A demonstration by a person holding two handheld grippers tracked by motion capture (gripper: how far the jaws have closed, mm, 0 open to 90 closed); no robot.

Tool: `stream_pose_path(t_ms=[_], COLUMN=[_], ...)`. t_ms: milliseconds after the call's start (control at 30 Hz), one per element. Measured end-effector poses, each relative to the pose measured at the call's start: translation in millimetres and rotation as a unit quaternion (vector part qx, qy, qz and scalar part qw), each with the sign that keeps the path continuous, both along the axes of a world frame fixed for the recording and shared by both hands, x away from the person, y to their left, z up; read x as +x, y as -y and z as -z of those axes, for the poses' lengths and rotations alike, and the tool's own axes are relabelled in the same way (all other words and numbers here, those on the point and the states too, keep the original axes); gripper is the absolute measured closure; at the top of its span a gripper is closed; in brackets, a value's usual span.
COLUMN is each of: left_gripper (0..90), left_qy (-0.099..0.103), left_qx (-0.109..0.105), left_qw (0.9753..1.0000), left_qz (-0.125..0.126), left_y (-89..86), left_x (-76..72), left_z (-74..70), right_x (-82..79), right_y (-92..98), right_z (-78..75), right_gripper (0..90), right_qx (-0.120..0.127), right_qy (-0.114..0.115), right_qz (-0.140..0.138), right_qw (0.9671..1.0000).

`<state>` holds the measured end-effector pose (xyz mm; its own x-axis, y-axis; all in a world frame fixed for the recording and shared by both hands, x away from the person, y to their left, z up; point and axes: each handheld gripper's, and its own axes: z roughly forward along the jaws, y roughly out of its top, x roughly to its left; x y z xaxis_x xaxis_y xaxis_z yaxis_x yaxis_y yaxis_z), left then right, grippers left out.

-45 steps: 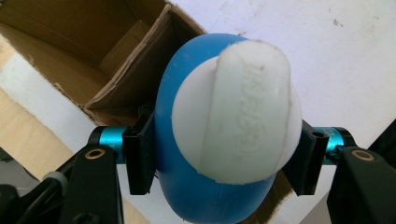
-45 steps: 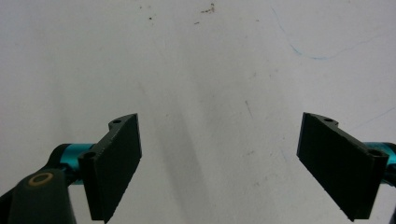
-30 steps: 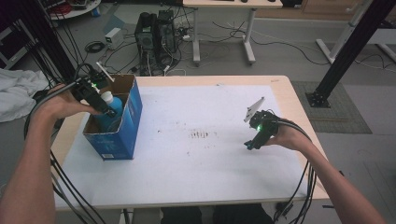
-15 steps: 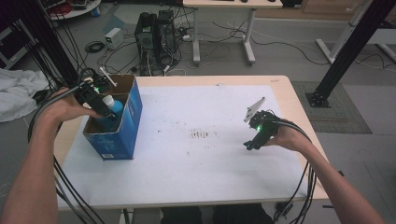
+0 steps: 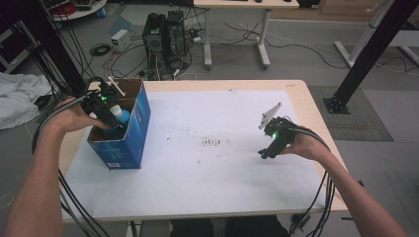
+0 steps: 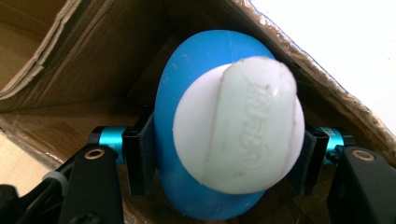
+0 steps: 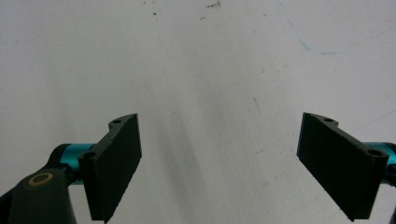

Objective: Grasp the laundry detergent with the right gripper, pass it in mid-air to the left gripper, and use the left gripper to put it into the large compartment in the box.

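gripping a blue bottle (image 6: 187, 116) with a white cap (image 6: 238, 126), the left gripper (image 5: 101, 106) reached down into the open top of a blue cardboard box (image 5: 126, 143) that stood at the left edge of the tabletop (image 5: 207, 197), near its far left corner. in the left gripper view the two black jaws pressed against opposite sides of the bottle's rounded blue body, one pad (image 6: 140, 158) at each flank. the cap was wide and domed, off-white, with a raised ridge across its top, faint grey scuffs along that ridge and embossed lettering too blurred to read. the brown inner walls of the box (image 6: 84, 56) rose around the bottle, and a frayed cardboard edge ran close past it at the upper right.

from the high view only the white cap and a little blue (image 5: 118, 114) showed above the box rim; the rest of the bottle sat behind the box wall and the hand (image 5: 74, 116). the bottle's lower end was cut off by the frame in the left gripper view, so i could not tell whether it rested on the box floor.

the right gripper (image 5: 269, 148) was over the white sheet toward the right edge of the tabletop, well apart from the box, its jaws spread wide with nothing between them above the bare sheet (image 7: 210, 93), which carried small dark specks and a thin blue pen line.
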<state>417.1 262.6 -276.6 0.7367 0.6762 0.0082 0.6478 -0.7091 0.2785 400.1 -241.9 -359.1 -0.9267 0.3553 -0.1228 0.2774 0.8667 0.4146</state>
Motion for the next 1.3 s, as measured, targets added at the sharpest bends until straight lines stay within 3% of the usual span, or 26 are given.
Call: stream_pose_path(t_ms=[133, 500, 667, 900, 1067, 1300], left_gripper=[38.0, 37.6, 37.5, 37.3, 36.2, 32.4], left_qy=[-0.005, 0.000, -0.007, -0.007, -0.011, -0.014], left_qx=[0.014, 0.000, 0.015, 0.014, 0.027, 0.018], left_qw=[0.9998, 1.0000, 0.9998, 0.9999, 0.9995, 0.9997], left_qz=[0.011, -0.005, 0.006, 0.003, 0.010, 0.006], left_y=[-0.2, 0.1, -0.3, 1.7, 2.2, 3.6], left_x=[1.6, 0.1, 1.6, 0.5, 1.5, 1.6], left_z=[-1.5, 0.4, -1.3, -0.7, -1.4, -0.8], right_x=[-0.2, -0.3, -0.4, -2.1, -1.4, -1.6], right_y=[-0.3, 0.5, 0.6, -1.4, -1.8, -2.2], right_z=[0.1, 1.7, 2.1, 2.1, 3.1, 3.1], right_gripper=[13.1, 13.1, 13.1, 13.0, 13.0, 13.1], right_qx=[0.000, 0.003, 0.003, 0.000, 0.000, -0.001], right_qy=[0.000, -0.001, -0.001, -0.008, -0.005, -0.007], right_qz=[-0.001, 0.000, 0.001, 0.009, 0.005, 0.005], right_qw=[1.0000, 1.0000, 1.0000, 0.9999, 1.0000, 1.0000])
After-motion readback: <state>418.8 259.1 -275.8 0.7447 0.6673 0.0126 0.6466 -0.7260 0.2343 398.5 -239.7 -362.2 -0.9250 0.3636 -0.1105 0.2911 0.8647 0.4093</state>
